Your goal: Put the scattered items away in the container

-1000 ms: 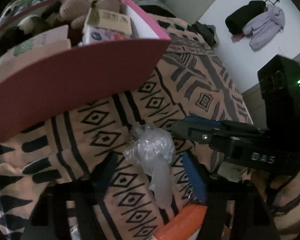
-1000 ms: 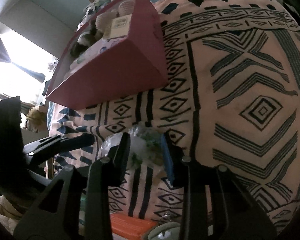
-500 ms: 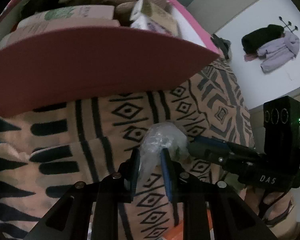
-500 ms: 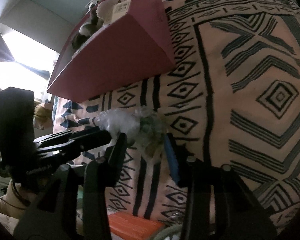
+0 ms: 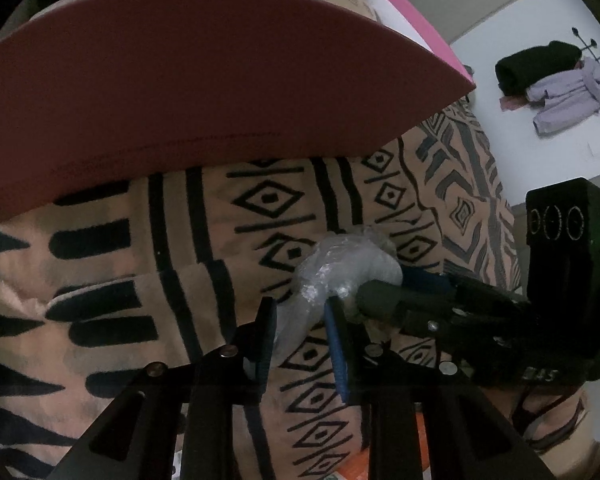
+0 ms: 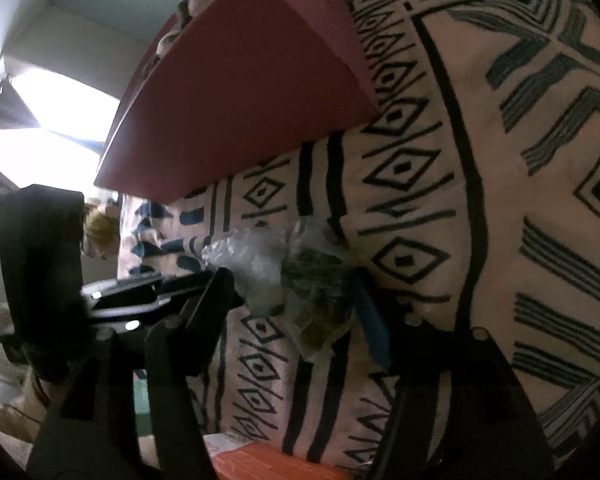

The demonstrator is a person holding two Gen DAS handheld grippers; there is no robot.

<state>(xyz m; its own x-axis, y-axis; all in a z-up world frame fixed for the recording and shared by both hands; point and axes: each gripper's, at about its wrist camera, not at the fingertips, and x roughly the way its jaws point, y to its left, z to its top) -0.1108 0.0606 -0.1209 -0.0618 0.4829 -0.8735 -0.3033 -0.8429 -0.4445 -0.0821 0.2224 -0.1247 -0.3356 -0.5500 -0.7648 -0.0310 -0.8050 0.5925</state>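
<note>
Patterned blanket (image 5: pixel 260 216); lilac jacket (image 5: pixel 568 96) on wall rack (image 5: pixel 590 44).

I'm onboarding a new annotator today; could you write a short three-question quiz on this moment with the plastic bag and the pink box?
1. True or false: the left gripper is shut on the crumpled plastic bag.
2. What does the bag rest on? A) a bare wooden floor B) the patterned blanket C) inside the pink box
3. Fill in: the right gripper straddles the bag's other end, and its jaws are ____.

Key: 1 true; 2 B; 3 opening.
</note>
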